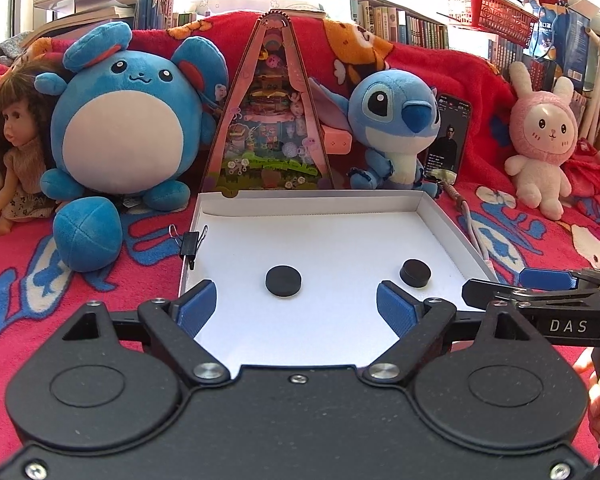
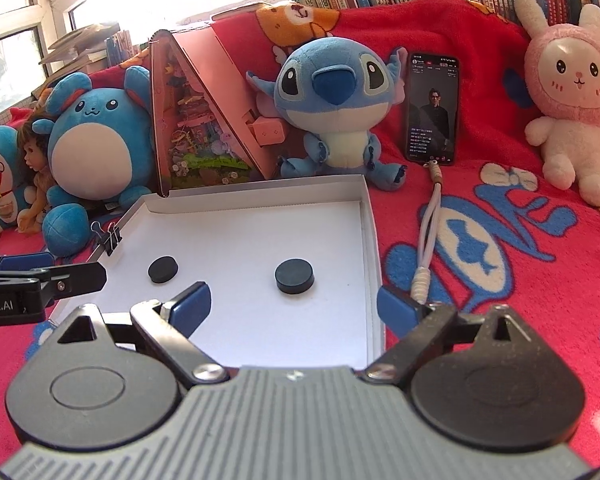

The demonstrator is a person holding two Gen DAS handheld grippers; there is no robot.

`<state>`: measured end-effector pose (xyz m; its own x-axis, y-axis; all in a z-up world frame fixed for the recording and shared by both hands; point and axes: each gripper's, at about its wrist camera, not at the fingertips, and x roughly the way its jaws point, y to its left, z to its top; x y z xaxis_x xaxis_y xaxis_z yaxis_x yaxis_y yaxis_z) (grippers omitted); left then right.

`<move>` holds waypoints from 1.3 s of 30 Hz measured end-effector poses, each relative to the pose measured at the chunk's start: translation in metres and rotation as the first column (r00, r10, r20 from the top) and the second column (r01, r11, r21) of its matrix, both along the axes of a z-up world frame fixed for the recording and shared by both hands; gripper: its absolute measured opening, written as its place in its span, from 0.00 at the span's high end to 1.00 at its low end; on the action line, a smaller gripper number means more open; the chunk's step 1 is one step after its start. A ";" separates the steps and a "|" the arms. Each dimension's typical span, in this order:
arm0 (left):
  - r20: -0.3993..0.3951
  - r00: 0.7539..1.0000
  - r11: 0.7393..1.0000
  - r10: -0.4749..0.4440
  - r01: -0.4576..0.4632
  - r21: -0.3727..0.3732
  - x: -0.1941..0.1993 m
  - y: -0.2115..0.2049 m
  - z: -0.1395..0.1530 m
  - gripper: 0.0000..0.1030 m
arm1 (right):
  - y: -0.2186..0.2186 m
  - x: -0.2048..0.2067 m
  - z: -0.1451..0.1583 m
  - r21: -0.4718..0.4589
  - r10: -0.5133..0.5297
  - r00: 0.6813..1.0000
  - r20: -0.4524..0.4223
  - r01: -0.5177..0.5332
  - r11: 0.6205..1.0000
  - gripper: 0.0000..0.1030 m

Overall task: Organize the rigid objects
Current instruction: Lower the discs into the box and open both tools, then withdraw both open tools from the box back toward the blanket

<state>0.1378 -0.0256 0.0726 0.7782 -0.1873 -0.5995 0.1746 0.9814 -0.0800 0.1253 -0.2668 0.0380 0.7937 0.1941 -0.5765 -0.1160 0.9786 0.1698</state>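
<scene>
Two black round discs lie apart in a shallow white box (image 1: 436,216). In the left wrist view one disc (image 1: 283,280) is near the middle and the other disc (image 1: 415,273) is to the right. My left gripper (image 1: 296,300) is open and empty, just short of the middle disc. In the right wrist view the discs show to the left (image 2: 163,269) and in the middle (image 2: 294,276) of the box (image 2: 368,216). My right gripper (image 2: 294,304) is open and empty, straddling the box's right wall, close behind the middle disc.
A black binder clip (image 1: 190,242) grips the box's left wall. Plush toys, a doll (image 1: 18,140), a pink triangular toy house (image 1: 274,120) and a phone (image 2: 433,108) stand behind the box on a red blanket. A white cord (image 2: 428,236) lies right of the box.
</scene>
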 end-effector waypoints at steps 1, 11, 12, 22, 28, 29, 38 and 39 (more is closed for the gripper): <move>0.004 1.000 1.000 -0.004 0.004 -0.002 -0.004 0.000 0.000 0.15 | 0.000 -0.005 0.000 0.001 -0.001 1.000 0.006 0.001 1.000 0.07; 0.041 0.998 0.999 -0.039 0.038 0.030 -0.042 0.002 -0.010 0.14 | 0.000 -0.043 -0.002 -0.011 -0.002 0.999 0.054 0.003 1.000 0.03; 0.039 0.998 0.999 -0.041 0.040 0.028 -0.046 0.002 -0.012 0.14 | 0.000 -0.046 -0.002 -0.015 -0.001 0.998 0.059 0.002 1.000 0.03; 0.052 0.998 0.999 -0.047 0.047 0.011 -0.076 0.010 -0.027 0.12 | 0.016 -0.077 -0.008 -0.094 0.030 0.991 0.128 -0.018 0.995 0.00; 0.091 0.994 0.998 -0.053 0.049 0.040 -0.097 0.011 -0.034 0.11 | 0.019 -0.096 -0.014 -0.081 0.027 0.987 0.157 -0.014 0.997 0.00; 0.101 0.993 0.998 -0.055 0.051 0.042 -0.101 0.012 -0.035 0.10 | 0.020 -0.099 -0.017 -0.083 0.031 0.987 0.158 -0.018 0.996 0.00; 0.112 0.993 0.998 -0.045 0.038 0.058 -0.124 0.014 -0.046 0.10 | 0.030 -0.119 -0.035 -0.107 0.040 0.990 0.137 -0.025 0.994 0.00; 0.108 0.993 0.998 -0.036 0.030 0.052 -0.127 0.015 -0.050 0.10 | 0.031 -0.121 -0.037 -0.107 0.042 0.990 0.134 -0.028 0.994 0.00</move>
